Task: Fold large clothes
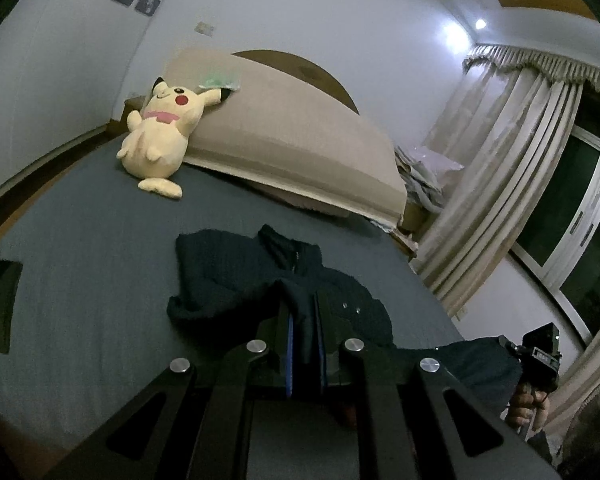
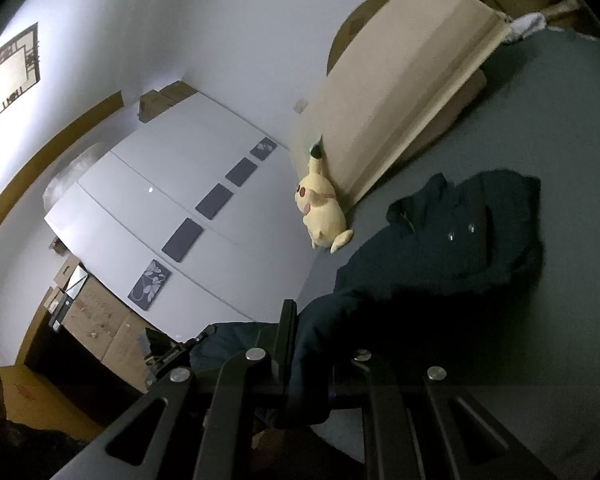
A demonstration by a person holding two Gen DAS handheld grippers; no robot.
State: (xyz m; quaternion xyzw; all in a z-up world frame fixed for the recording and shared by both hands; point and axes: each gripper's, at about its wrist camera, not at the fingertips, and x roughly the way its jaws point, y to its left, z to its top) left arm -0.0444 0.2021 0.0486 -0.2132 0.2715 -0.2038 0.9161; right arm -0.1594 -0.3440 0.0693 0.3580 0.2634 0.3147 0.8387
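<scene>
A dark navy garment (image 1: 228,276) with small metal snaps lies partly spread on the grey-blue bed (image 1: 80,240). My left gripper (image 1: 304,310) is shut on a raised fold of its near edge, and the cloth runs between the two fingers. The same hem stretches right to my right gripper (image 1: 536,354), which a hand holds. In the right wrist view the garment (image 2: 460,240) drapes from the bed up into my right gripper (image 2: 308,338), shut on the cloth. The cloth hides its right finger. The lifted edge hangs between the two grippers above the bed.
A yellow plush toy (image 1: 156,136) leans on a large beige cushion (image 1: 292,140) at the head of the bed. A dark flat rectangle (image 1: 0,304) lies at the bed's left. Curtains (image 1: 500,184) and a window stand right. White wardrobe doors (image 2: 160,200) and cardboard boxes (image 2: 100,320) stand beyond.
</scene>
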